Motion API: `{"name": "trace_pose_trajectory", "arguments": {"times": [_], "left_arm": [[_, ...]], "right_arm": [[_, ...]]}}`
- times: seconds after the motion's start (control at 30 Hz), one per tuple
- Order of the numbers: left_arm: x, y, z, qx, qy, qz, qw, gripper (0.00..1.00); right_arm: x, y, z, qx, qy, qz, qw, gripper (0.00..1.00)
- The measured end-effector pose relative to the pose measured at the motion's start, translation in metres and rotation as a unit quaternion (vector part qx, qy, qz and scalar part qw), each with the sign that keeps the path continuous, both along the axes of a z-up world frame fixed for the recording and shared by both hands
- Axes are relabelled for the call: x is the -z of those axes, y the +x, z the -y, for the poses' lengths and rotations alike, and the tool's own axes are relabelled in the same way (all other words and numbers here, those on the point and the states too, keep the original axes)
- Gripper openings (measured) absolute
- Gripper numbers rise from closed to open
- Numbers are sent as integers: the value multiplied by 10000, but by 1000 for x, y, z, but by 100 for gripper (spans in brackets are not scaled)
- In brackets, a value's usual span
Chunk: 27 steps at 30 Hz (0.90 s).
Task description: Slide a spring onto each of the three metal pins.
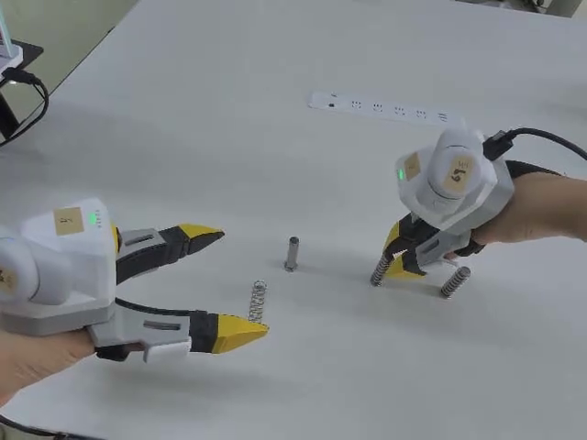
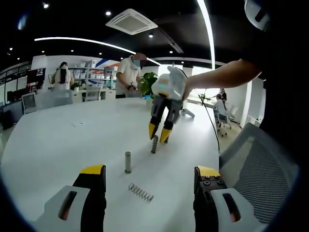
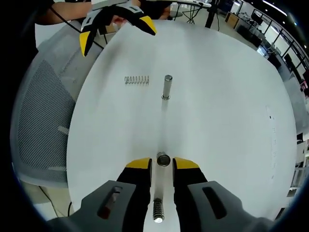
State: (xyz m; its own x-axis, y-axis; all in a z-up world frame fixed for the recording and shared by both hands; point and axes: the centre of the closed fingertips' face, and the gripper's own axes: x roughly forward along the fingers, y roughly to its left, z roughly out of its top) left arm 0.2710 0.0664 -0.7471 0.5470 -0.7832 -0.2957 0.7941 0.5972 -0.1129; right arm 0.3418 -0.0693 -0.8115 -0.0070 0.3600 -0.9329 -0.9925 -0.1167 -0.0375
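A bare metal pin [image 1: 292, 254] [image 2: 128, 162] [image 3: 167, 87] stands upright mid-table. A loose spring [image 1: 258, 301] [image 2: 141, 192] [image 3: 136, 79] lies flat beside it. My left gripper [image 1: 229, 284] [image 2: 150, 171] is open wide, and the loose spring lies just ahead of its yellow tips. My right gripper [image 1: 404, 257] [image 3: 163, 164] [image 2: 160, 133] points down over a pin wearing a spring [image 1: 380, 269] [image 2: 154, 144] [image 3: 163, 159]. Its jaws stand narrowly apart on either side of that pin's top. A second spring-covered pin [image 1: 454, 281] [image 3: 158, 210] stands just behind its fingers.
A white power strip [image 1: 385, 108] lies at the far side of the white table [image 1: 229, 137]. A black cable [image 1: 27, 92] hangs at the far left edge. A grey mesh chair [image 2: 260, 164] [image 3: 43, 121] stands by the table edge. People stand in the room's background.
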Motion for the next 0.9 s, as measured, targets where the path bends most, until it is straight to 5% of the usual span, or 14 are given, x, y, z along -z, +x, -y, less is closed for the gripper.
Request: {"name": "trace_pose_trajectory", "arguments": {"times": [0.4, 0.9], "left_arm": [[-1, 0, 0, -48, -31, -9, 10000, 71], [-1, 1, -2, -85, -6, -42, 10000, 71]], "right_arm": [[-11, -1, 1, 464, 503, -75, 9976, 23], [-37, -7, 5, 872, 1290, 110, 9877, 25]]}}
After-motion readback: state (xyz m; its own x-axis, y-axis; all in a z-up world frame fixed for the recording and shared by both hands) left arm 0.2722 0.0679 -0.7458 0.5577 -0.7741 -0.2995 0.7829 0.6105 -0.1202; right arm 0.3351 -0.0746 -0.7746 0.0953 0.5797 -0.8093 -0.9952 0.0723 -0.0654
